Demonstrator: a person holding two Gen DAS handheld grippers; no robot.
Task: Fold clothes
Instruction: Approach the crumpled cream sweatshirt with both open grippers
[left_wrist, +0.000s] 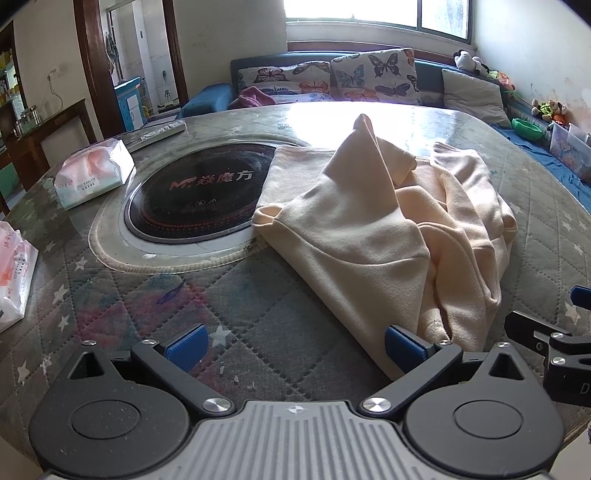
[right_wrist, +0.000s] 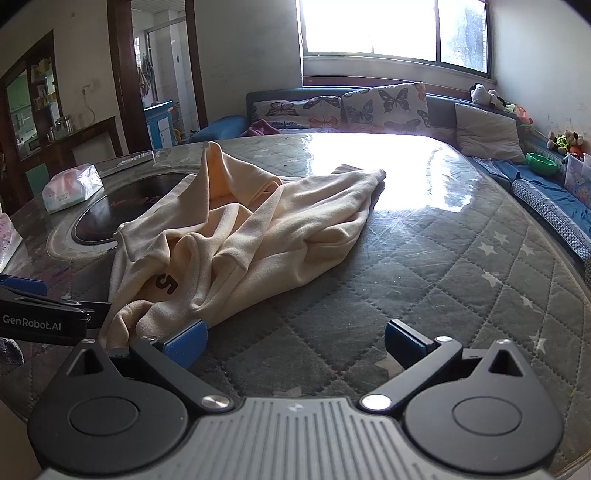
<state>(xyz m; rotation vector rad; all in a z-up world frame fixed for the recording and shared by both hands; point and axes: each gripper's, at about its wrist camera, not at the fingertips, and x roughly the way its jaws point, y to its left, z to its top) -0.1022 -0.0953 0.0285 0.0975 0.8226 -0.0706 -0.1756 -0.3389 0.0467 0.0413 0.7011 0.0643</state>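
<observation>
Both claws sit wide open and hold nothing: the left claw has its right pad just beside the near edge of the cream shirt, and the right claw waits just to the right of it. That shirt lies in a bunched heap on the quilted desk, with one side over the round black cooker plate. A claw could pinch two layers at once, so the fold could come out crooked, and a big pull could knock the tissue pack behind the plate.
</observation>
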